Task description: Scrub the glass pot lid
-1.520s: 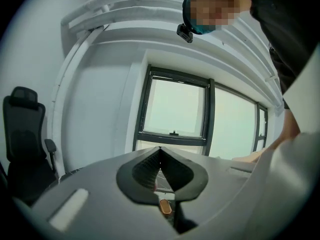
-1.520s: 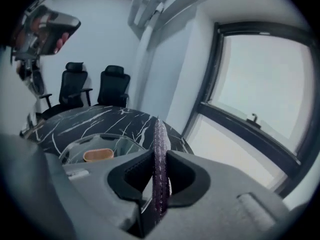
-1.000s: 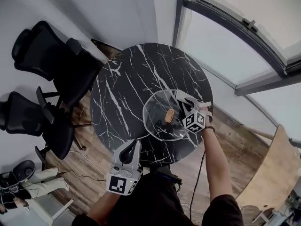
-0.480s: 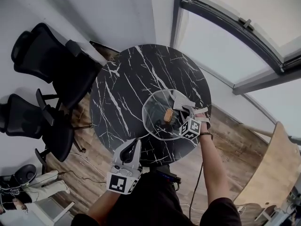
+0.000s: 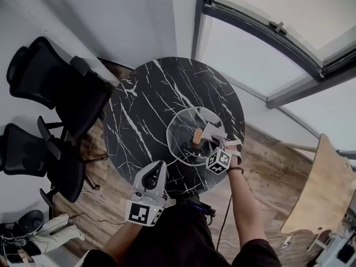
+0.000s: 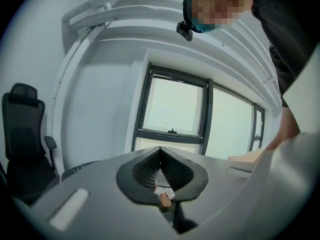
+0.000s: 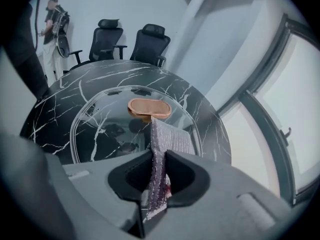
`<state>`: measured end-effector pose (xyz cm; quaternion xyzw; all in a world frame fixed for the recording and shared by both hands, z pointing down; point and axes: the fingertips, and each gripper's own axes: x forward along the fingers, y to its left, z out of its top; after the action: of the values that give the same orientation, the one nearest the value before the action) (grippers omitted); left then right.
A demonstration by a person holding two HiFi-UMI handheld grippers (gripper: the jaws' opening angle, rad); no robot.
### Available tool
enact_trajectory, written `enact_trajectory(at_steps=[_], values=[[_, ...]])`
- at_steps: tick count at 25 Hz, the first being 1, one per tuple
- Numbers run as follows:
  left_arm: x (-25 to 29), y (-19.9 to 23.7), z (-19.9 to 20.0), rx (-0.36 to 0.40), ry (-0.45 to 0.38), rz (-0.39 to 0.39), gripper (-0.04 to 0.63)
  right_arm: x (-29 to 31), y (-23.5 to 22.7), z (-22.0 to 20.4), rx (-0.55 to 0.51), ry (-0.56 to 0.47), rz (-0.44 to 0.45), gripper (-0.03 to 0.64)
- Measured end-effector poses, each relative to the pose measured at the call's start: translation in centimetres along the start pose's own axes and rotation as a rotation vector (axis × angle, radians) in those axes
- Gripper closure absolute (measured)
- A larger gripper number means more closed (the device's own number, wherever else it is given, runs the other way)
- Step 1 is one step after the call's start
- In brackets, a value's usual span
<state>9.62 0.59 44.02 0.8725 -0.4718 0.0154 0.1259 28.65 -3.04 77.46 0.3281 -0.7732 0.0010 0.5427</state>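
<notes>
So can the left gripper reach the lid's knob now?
Probably yes: only bare table and lid lie between the left gripper and the knob; the right gripper is off to its right.

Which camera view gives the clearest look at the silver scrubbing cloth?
The right gripper view: the scrubbing cloth fills the middle, clamped between the jaws and reaching onto the glass lid. The head view shows it small; in the left gripper view I cannot make it out.
</notes>
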Motion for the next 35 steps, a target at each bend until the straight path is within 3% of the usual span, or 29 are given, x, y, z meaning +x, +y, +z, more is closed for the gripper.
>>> enact_trajectory(at_steps=[9,21,35], values=[[-1.9,2.7,0.3,-0.029,-0.005,-0.067,0.592,-1.5,3.6,0.0,0.167,0.093,-0.029,0.553],[-4.6,8.4,0.4,-0.065,0.002,-0.128,0.593,-1.6,6.5,2.4,0.555,0.182,-0.072,0.552],[-6.0,13.6,0.9,-0.075,0.009,-0.169,0.592,-0.2,9.4,7.0,0.710,0.210,-0.088,0.554]])
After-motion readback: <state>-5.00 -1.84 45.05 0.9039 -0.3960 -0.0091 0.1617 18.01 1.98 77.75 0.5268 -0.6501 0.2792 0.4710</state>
